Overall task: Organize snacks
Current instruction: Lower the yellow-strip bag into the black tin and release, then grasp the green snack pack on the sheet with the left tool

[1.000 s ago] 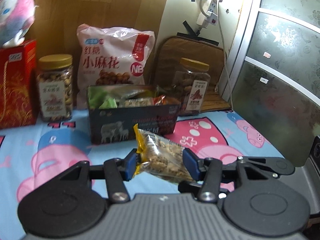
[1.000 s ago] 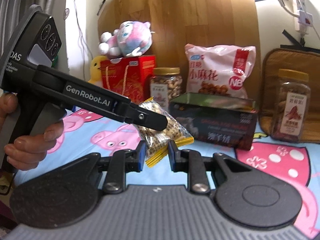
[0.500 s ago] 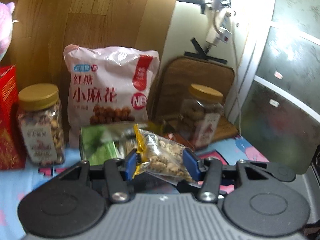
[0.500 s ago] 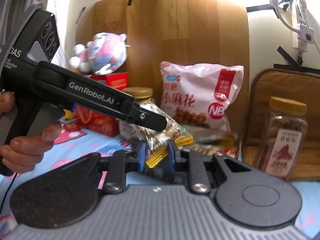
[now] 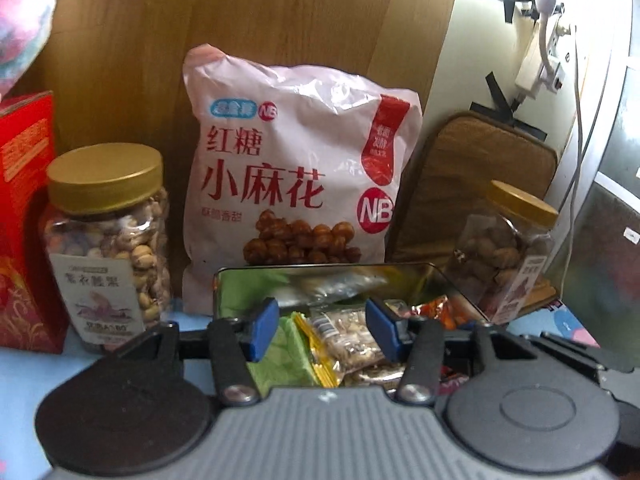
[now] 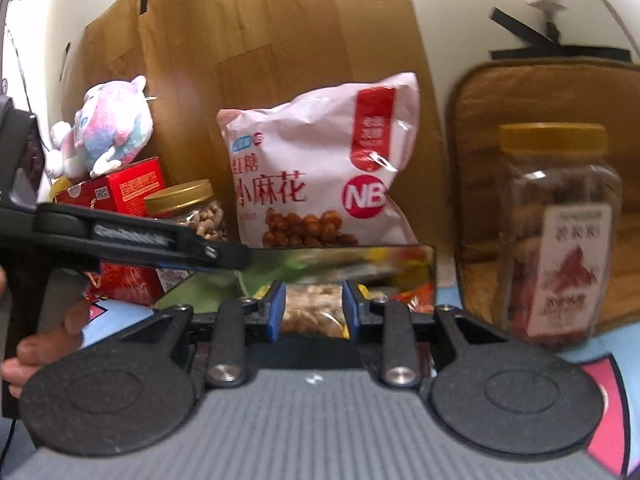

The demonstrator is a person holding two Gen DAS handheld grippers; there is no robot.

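Observation:
A clear snack packet with a yellow edge (image 5: 348, 340) lies in the open tin box (image 5: 320, 272) among other wrapped snacks. My left gripper (image 5: 322, 328) is open above the box, its blue pads apart on either side of the packet and not touching it. My right gripper (image 6: 312, 312) is open at the box's near rim (image 6: 344, 250), with the same packet (image 6: 312, 310) showing between its blue pads. The left gripper's black arm (image 6: 160, 240) reaches in from the left in the right wrist view.
Behind the box stands a large pink snack bag (image 5: 296, 184). A nut jar with a gold lid (image 5: 106, 240) and a red carton (image 5: 24, 220) stand to the left. Another jar (image 5: 508, 248) stands to the right, before a brown cushion (image 5: 472, 188). A plush toy (image 6: 104, 132) sits on the carton.
Both grippers moved forward over the tin box. The left gripper opened and let go of the snack packet, which now lies in the box. The right gripper's jaws widened.

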